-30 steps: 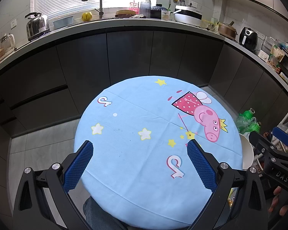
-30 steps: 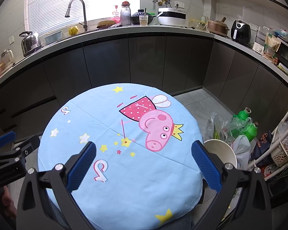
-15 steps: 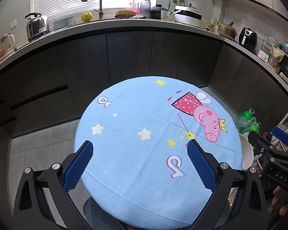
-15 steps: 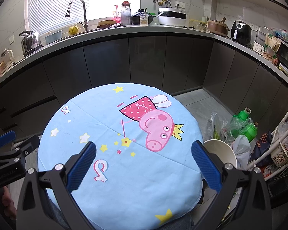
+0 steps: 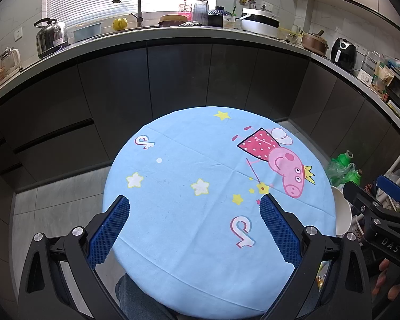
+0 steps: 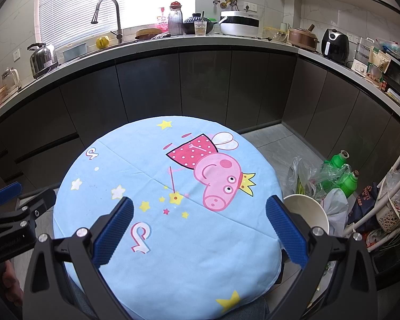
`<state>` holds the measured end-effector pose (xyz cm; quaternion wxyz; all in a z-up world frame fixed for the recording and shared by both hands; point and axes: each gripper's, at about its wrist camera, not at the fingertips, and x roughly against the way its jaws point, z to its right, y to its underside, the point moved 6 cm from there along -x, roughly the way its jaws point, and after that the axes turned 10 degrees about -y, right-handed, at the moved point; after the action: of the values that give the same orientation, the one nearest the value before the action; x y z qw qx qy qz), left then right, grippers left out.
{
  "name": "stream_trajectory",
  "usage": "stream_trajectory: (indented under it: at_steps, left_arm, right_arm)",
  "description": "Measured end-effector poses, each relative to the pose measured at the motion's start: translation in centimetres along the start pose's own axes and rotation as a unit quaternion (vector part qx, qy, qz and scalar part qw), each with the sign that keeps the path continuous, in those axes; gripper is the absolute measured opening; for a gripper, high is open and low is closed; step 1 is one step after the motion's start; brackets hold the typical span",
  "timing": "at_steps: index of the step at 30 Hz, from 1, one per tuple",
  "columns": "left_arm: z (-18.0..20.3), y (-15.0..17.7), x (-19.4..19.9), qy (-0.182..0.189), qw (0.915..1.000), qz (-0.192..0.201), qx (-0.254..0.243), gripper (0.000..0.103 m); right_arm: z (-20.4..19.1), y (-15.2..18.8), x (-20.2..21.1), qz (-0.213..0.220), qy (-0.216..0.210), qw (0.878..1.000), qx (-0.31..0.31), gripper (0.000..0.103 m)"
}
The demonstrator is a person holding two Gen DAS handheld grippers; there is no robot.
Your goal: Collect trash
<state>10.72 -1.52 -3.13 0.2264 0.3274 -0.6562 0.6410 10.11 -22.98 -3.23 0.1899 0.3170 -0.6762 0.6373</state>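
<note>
Dark kitchen cabinets curve behind a round table in a blue cartoon cloth. Both the left gripper and right gripper hover above it, jaws spread and holding nothing. Right of the right gripper, a white bin stands upright on the floor, mouth up, beside bagged green bottles.

1. The left gripper is held level, its blue-padded fingers spread wide apart with nothing between them.
2. The right gripper sits the same way, its fingers parted and empty.
3. Each gripper shows at the edge of the other's view, side by side, with fingertips of the holding hand visible beneath.
</note>
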Motion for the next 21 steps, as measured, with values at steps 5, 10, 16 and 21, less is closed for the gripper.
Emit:
stream_trajectory:
  at_steps: [5, 10, 16, 21]
  left_arm:
    - [0.03, 0.01, 0.01, 0.0, 1.0, 0.0, -0.001, 0.094]
    - [0.07, -0.07, 0.09, 0.001, 1.0, 0.001, -0.001, 0.094]
    - [0.09, -0.14, 0.11, 0.001, 1.0, 0.001, -0.002, 0.094]
    - [0.16, -0.21, 0.15, 0.003, 1.0, 0.002, -0.002, 0.094]
  right_arm:
    - [0.02, 0.01, 0.02, 0.0, 0.0, 1.0, 0.0, 0.1]
    - [0.03, 0.0, 0.03, 0.0, 0.0, 1.0, 0.0, 0.1]
    - [0.01, -0.01, 0.04, 0.0, 0.0, 1.0, 0.0, 0.1]
    - [0.02, 0.0, 0.02, 0.0, 0.0, 1.0, 0.0, 0.1]
